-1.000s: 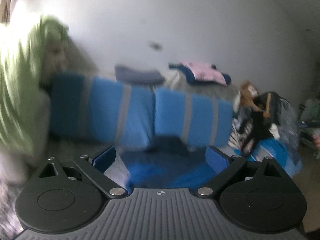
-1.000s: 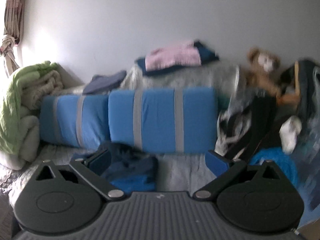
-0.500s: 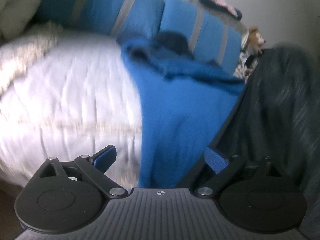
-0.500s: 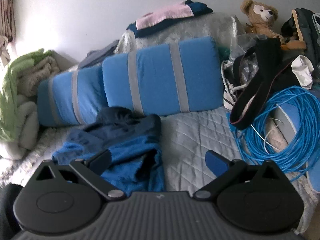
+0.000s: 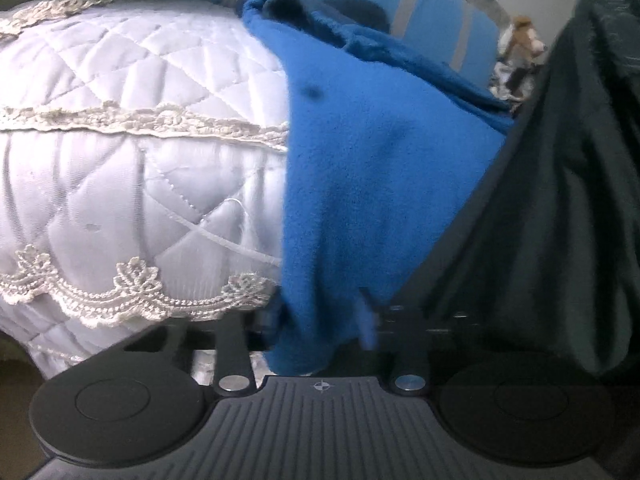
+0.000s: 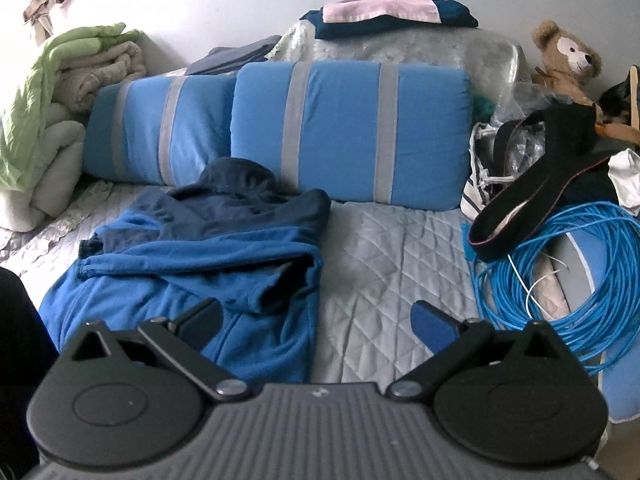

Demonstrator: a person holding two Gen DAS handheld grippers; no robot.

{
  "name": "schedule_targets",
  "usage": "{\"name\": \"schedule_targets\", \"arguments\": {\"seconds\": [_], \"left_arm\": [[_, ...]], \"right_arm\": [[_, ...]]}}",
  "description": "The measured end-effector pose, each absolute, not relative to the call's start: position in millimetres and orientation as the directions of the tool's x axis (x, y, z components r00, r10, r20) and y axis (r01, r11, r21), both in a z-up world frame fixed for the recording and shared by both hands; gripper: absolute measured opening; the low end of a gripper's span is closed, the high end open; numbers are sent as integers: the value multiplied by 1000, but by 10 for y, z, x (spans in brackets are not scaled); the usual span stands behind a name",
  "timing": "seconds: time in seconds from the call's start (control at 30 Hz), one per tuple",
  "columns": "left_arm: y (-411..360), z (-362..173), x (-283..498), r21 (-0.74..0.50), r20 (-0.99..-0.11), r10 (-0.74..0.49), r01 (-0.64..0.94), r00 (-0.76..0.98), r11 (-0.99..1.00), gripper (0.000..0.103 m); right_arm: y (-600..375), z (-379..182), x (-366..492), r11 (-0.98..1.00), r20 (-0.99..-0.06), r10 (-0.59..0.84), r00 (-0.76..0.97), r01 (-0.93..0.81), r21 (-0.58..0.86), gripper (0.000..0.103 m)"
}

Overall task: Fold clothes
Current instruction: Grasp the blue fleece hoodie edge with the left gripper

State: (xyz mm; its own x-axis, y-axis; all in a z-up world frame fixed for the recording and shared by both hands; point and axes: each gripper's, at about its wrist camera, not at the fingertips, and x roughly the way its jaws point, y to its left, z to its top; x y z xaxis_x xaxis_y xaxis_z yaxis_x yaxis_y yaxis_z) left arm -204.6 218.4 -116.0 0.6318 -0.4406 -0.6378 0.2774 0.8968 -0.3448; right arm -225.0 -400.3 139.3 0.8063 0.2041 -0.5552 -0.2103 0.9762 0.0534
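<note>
A blue fleece jacket [image 6: 192, 272] with a navy hood and yoke lies crumpled on the grey quilted bed [image 6: 392, 264]. In the left wrist view its lower hem [image 5: 360, 160] hangs over the bed's front edge. My left gripper [image 5: 320, 328] has its jaws drawn together on that hem; motion blur and the cloth hide the left pad. My right gripper [image 6: 316, 320] hovers open above the bed, with its left finger over the jacket's right edge and its right finger over bare quilt. Nothing is between its fingers.
Two blue pillows [image 6: 348, 128] with grey stripes lean against the wall. A coil of blue cable [image 6: 560, 280], a black strap [image 6: 532, 200] and a teddy bear [image 6: 568, 56] crowd the right side. A green blanket [image 6: 48, 92] is stacked left. Dark fabric [image 5: 560, 200] fills the left wrist view's right.
My left gripper swung down from facing the wall to the bed's front edge and shut on the jacket's hem. My right gripper tilted down toward the bed and stayed open.
</note>
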Motion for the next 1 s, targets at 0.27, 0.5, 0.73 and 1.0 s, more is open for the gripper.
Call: {"name": "schedule_targets", "arguments": {"seconds": [0.27,0.5,0.73,1.0], "left_arm": [[2244,-1102,-2038,-358,-671,-420,229,611,905,15],[2170,-1035,-1806,-358,-709,-406,201,576,912,15],[2083,-1004,-1697,-342,-747,-382,179,545,923,15],[2040,-977,-1634,-334,-767,-363,154,530,930,15]], "right_arm": [[-4387,1096,-2369,987,-565,162,809,-129,97,103],[-4523,445,-2511,982,-635,181,751,-171,79,99],[-4446,-267,-2608,953,-700,289,654,-267,144,80],[-4198,-732,-2593,903,-710,415,569,-352,245,64]]}}
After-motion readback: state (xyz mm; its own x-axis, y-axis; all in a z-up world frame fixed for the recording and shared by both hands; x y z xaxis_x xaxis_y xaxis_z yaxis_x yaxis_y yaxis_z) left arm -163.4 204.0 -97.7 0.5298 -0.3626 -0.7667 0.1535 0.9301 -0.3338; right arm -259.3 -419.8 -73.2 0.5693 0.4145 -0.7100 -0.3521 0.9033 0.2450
